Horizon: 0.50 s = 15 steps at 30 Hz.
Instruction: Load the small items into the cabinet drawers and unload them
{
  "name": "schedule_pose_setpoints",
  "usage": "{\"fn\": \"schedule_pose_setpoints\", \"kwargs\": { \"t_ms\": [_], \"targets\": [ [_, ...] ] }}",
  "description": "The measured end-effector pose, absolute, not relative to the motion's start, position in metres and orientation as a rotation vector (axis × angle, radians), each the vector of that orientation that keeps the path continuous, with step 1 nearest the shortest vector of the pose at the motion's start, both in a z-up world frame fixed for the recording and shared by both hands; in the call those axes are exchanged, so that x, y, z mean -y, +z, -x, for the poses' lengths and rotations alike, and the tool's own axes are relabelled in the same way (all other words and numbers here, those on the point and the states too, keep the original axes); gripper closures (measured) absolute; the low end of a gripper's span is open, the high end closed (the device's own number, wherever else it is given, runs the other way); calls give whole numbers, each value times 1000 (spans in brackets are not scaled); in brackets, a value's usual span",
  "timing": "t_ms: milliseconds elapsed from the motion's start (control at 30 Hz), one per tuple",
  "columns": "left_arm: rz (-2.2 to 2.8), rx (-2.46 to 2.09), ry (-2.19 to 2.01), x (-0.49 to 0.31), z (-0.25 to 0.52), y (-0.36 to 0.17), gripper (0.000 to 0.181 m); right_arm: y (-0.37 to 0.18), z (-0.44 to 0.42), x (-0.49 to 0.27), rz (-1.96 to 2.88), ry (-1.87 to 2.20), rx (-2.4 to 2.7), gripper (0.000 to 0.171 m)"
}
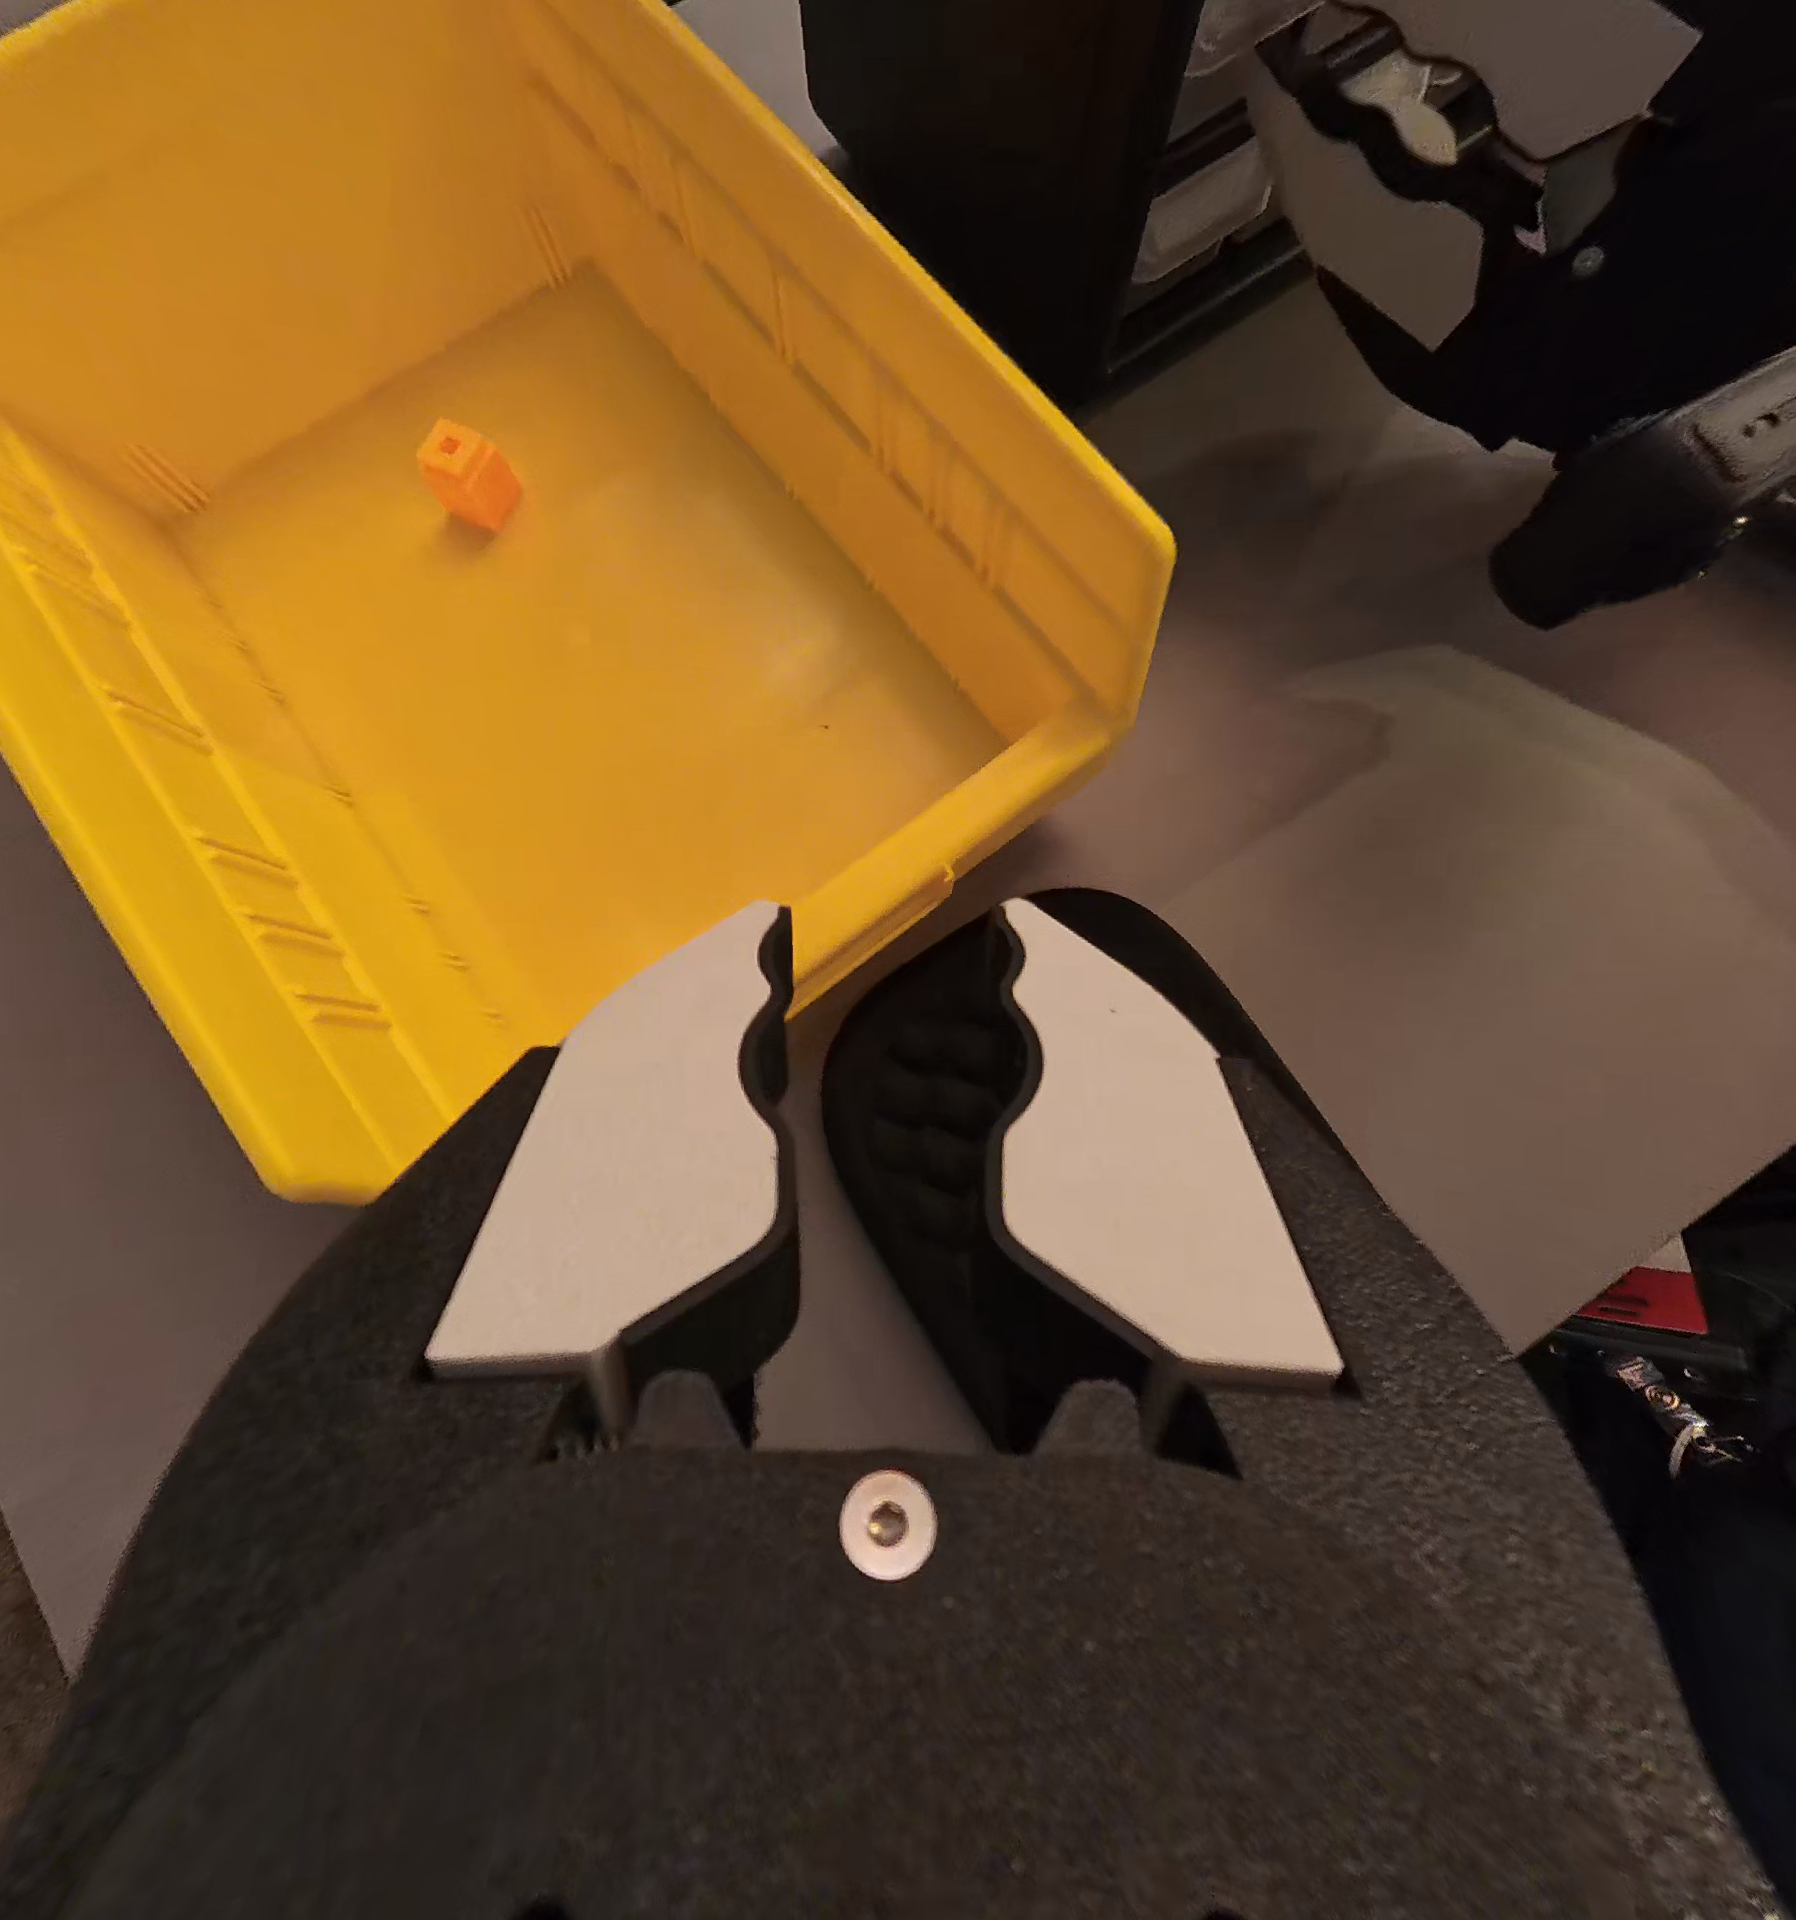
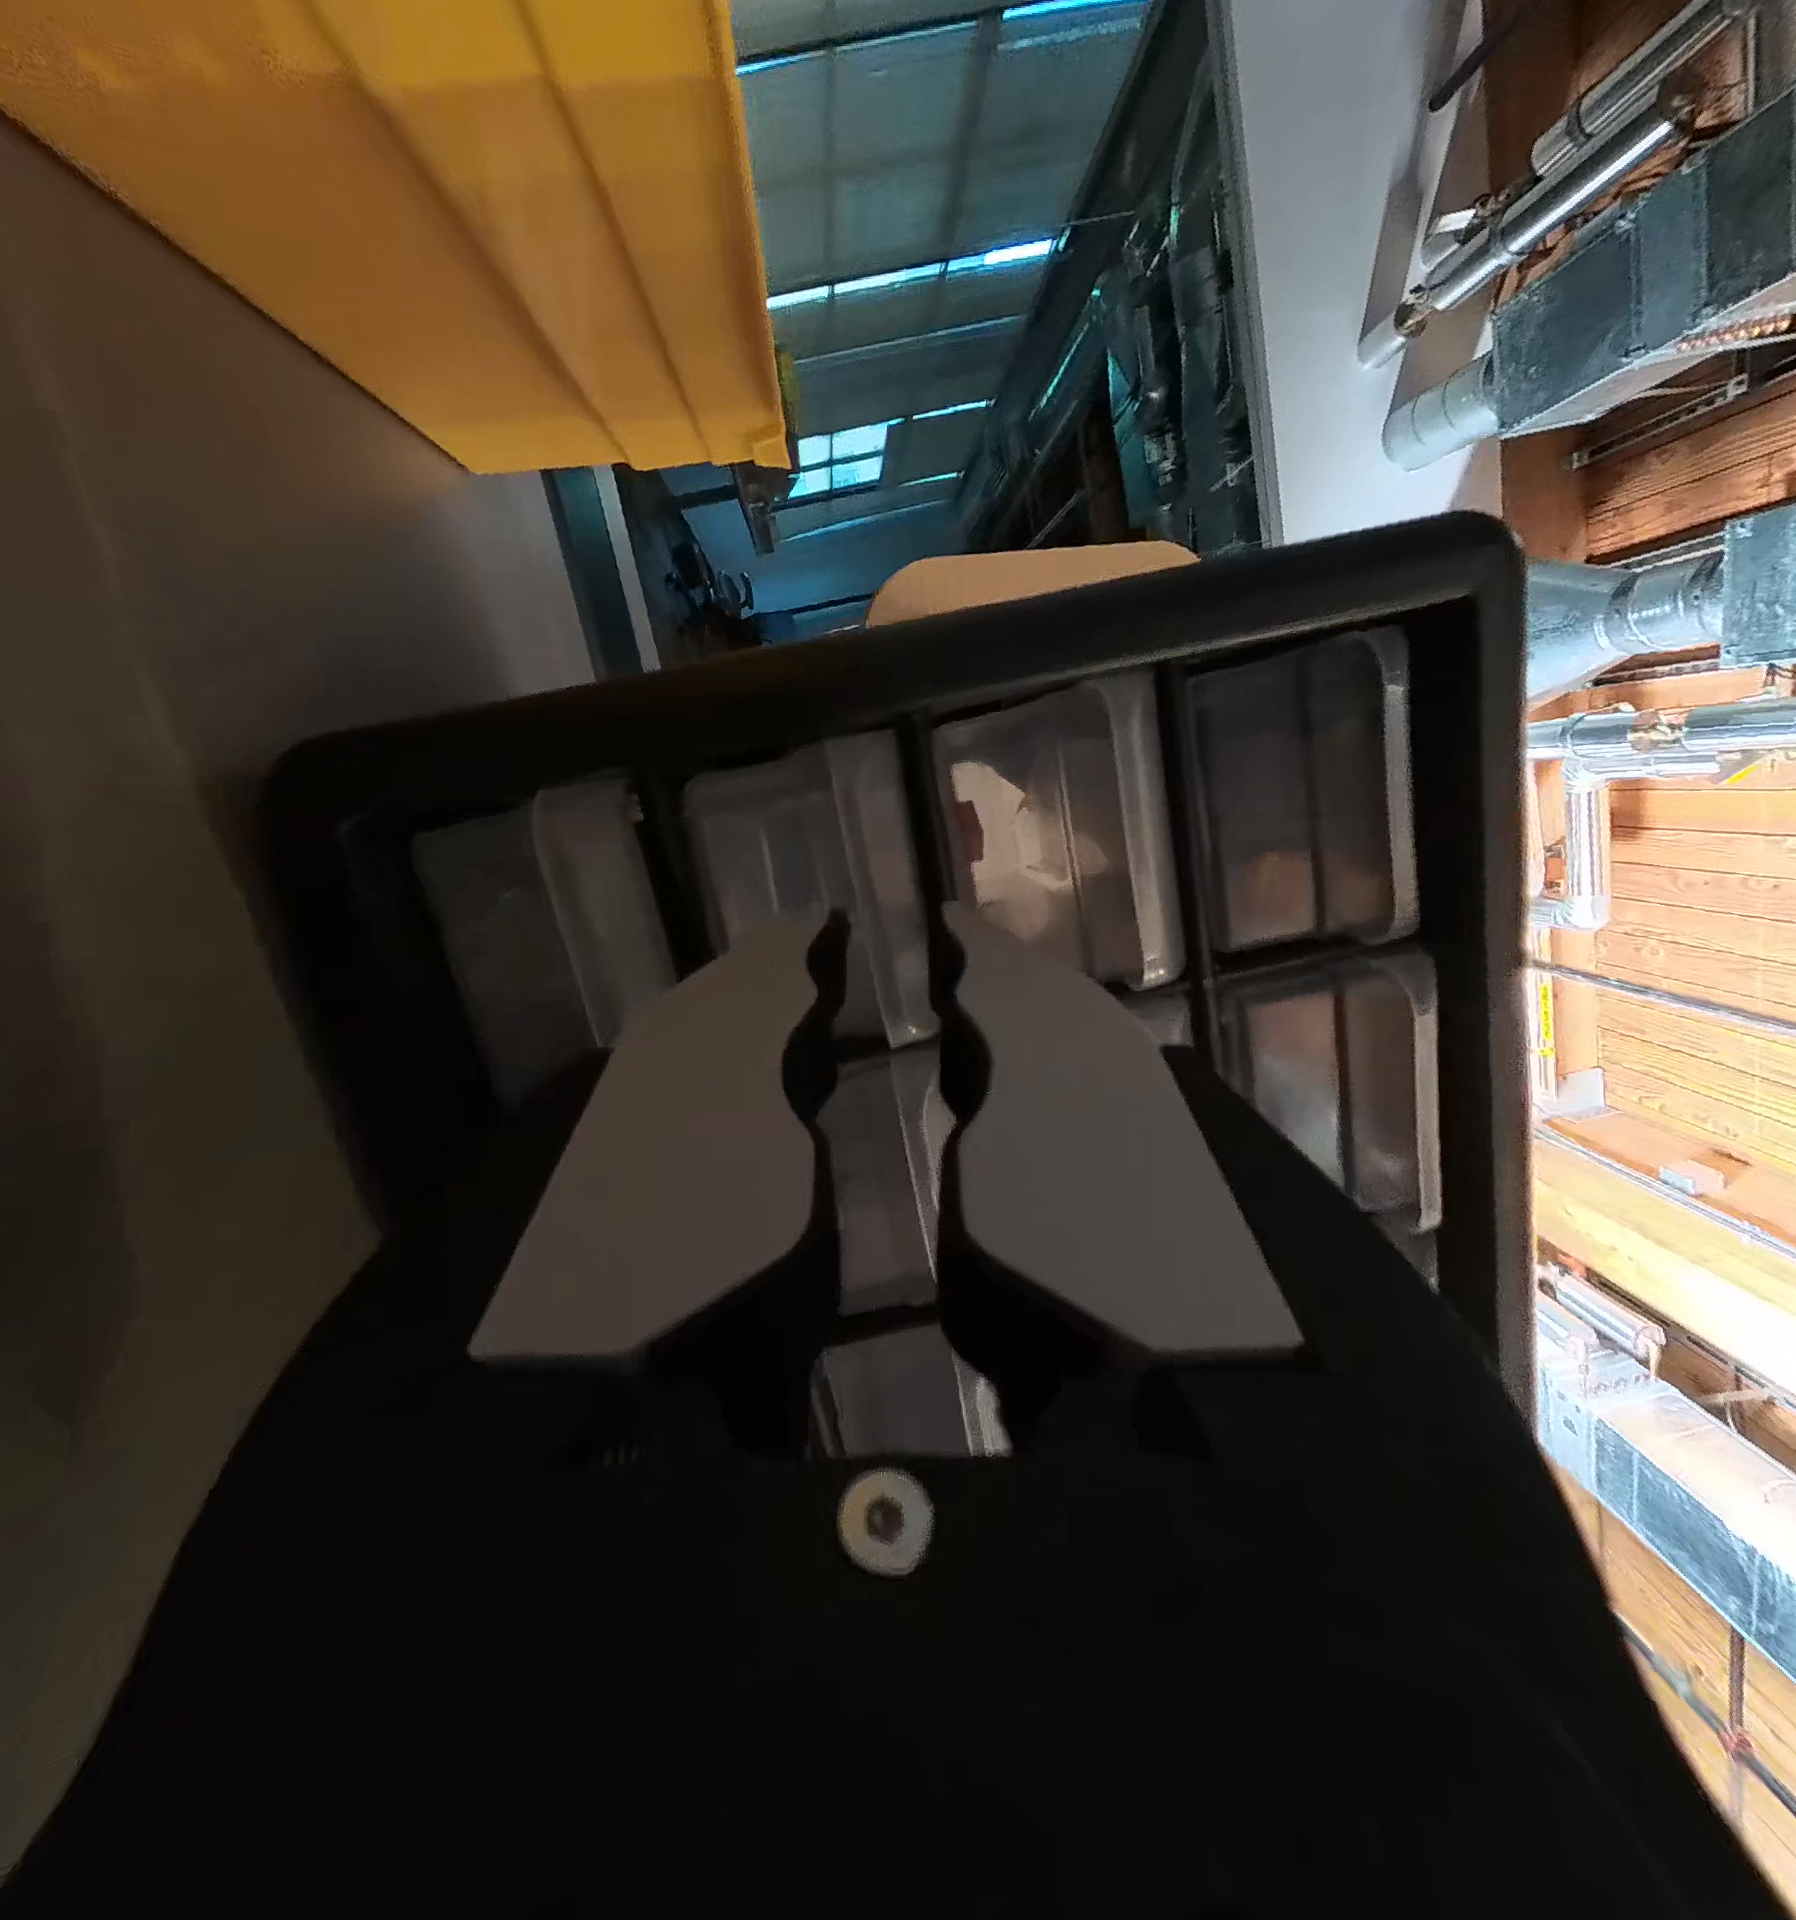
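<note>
Your small orange plastic block sits alone on the floor of the yellow plastic bin at the frame's upper left, on the grey table. Your left gripper hangs parted and empty at the bin's near rim. Your right gripper, fingers slightly apart and holding nothing, faces the clear drawers of the black cabinet mid-frame.
</note>
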State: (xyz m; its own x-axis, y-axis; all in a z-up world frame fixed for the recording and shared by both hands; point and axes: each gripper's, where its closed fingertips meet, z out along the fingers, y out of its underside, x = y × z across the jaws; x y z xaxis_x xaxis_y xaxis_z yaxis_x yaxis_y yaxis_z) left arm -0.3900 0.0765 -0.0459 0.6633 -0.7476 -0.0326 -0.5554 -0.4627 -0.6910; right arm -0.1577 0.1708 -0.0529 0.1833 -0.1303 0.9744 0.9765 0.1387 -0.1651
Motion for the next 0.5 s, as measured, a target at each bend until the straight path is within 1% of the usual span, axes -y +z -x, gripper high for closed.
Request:
{"fn": "schedule_pose_setpoints", "kwargs": {
  "t_ms": [33,133,267,433,467,500],
  "targets": [
    [2198,-1007,-361,-80,388,-46,146,-52,159,-171,1083,-1044,1041,159],
    [2293,-970,-328,-97,389,-47,153,-52,159,-169,1077,-1041,1044,159],
    [2286,-979,-151,-152,381,-40,153,-52,163,-159,1059,-1056,1070,160],
    [2314,-1117,109,-228,369,-74,148,-52,169,-136,1033,-1054,1106,160],
    [2325,-1143,133,-240,368,-83,149,-53,170,-132,1026,-1052,1114,160],
    [2343,-1164,146,-251,368,-91,154,-53,171,-127,1024,-1049,1118,160]
  ]
}}
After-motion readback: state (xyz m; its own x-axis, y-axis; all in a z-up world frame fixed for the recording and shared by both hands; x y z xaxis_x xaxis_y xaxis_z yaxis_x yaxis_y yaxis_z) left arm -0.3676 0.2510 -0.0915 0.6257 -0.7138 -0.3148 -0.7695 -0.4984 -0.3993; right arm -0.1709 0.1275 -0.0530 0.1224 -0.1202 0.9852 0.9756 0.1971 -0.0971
